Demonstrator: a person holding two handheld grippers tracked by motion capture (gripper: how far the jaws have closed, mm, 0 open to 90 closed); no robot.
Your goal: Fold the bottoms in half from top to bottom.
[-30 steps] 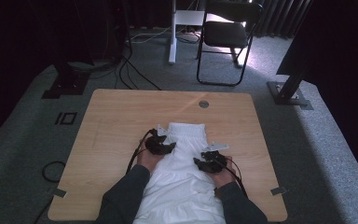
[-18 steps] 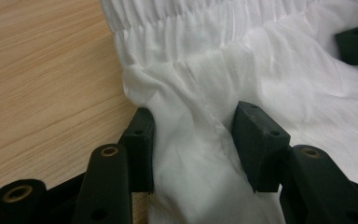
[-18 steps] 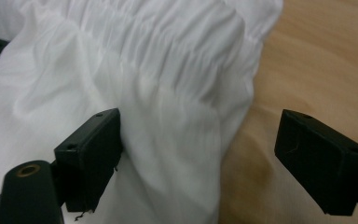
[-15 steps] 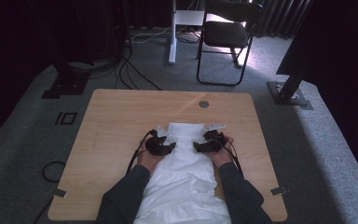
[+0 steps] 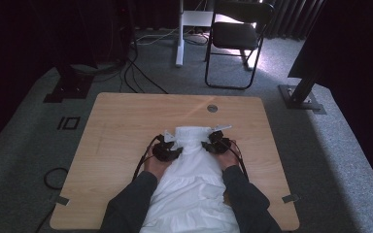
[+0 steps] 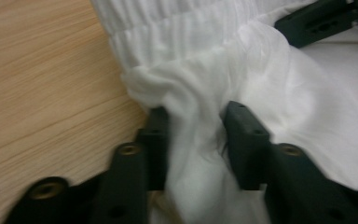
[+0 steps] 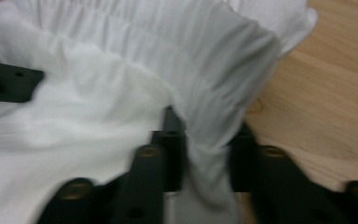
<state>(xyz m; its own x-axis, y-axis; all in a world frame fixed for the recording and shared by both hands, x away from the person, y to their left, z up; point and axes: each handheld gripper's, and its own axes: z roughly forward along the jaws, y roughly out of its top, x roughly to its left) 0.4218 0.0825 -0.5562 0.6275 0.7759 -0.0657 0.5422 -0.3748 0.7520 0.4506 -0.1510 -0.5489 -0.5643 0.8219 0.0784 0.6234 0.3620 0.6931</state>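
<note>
A white garment [image 5: 194, 179] with a gathered band at its far end lies on the wooden table [image 5: 126, 121], running towards the person. My left gripper [image 5: 170, 146] is at the garment's left edge just below the band. Its jaws have just been closing, and bunched white cloth [image 6: 205, 51] is squeezed between them [image 6: 196, 116]. My right gripper [image 5: 213, 143] is at the right edge at the same height. Its jaws have also just been closing and pinch a fold of the cloth [image 7: 121, 60] between them [image 7: 207, 126].
Bare wood lies on both sides of the garment and beyond it, with a round grommet [image 5: 212, 108] near the far edge. A black chair [image 5: 238, 34] and a white post stand on the carpet behind the table. Cables [image 5: 53, 177] lie on the floor at left.
The right hand has moved away from the person along the garment's right edge, up to the band. The left hand has kept its place. Both pairs of jaws now grip cloth.
</note>
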